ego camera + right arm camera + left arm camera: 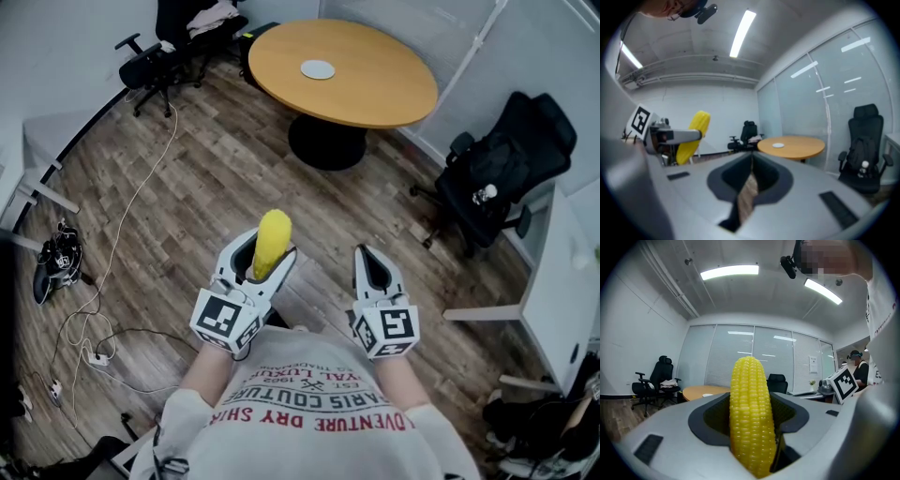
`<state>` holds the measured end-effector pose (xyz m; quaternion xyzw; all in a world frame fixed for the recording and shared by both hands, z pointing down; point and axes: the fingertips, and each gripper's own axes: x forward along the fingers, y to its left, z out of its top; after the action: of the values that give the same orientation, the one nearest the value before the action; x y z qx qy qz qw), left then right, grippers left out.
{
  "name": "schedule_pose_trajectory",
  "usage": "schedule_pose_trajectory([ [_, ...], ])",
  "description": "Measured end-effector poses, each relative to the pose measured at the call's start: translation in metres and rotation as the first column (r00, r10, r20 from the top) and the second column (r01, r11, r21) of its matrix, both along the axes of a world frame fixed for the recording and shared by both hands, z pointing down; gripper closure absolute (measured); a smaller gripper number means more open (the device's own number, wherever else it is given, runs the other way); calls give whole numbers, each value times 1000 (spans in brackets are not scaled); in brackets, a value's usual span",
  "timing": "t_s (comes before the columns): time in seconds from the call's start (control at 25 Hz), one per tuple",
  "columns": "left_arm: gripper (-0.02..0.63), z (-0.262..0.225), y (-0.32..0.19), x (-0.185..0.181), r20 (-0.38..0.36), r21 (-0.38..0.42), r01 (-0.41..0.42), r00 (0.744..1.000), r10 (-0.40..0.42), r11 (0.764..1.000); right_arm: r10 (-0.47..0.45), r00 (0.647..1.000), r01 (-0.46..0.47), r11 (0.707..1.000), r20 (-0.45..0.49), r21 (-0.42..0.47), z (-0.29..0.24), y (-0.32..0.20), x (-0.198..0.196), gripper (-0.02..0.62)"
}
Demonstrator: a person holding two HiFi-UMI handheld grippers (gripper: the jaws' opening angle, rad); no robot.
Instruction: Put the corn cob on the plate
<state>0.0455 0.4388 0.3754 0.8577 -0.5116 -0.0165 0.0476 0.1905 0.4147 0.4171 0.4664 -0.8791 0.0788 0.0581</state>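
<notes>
Upper centre, the plate (318,68) is set on the tabletop (384,94). The stiff, seemingly light corn cob (273,236) is clamped low in the left tongs (266,257); the right tongs (373,255) are closed, empty.

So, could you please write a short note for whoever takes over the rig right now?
Left gripper: shut on the corn cob, whose tip sticks out past the jaws.
Right gripper: shut, empty.
Plate: bare, on the round table across the room.
Done: cob is in hand.
Left: carry it to the table and set it on the plate.
</notes>
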Motion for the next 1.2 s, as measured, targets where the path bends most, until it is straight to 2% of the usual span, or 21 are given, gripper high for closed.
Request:
schedule_pose_trajectory([
  [0.36,328,-4,-78,-67,-23,0,-35,999,35,999,47,998,-47,999,-36,-18,3,-73,-58,566],
  [0.68,328,-24,-165,-154,-28,18,-93,995,93,996,124,991,-125,992,-40,-13,-9,-147,-133,565],
  [0.88,328,-25,-201,-189,-22,11,-115,993,116,993,159,987,-160,987,-28,-22,-10,-180,-162,565],
  [1.04,328,-16,-221,-221,-26,-20,-102,995,101,995,162,986,-163,986,-33,-44,-2,-201,-188,566],
  [1.2,328,-4,-244,-231,-27,-46,-78,997,77,996,151,988,-153,987,-34,-56,8,-228,-193,566],
])
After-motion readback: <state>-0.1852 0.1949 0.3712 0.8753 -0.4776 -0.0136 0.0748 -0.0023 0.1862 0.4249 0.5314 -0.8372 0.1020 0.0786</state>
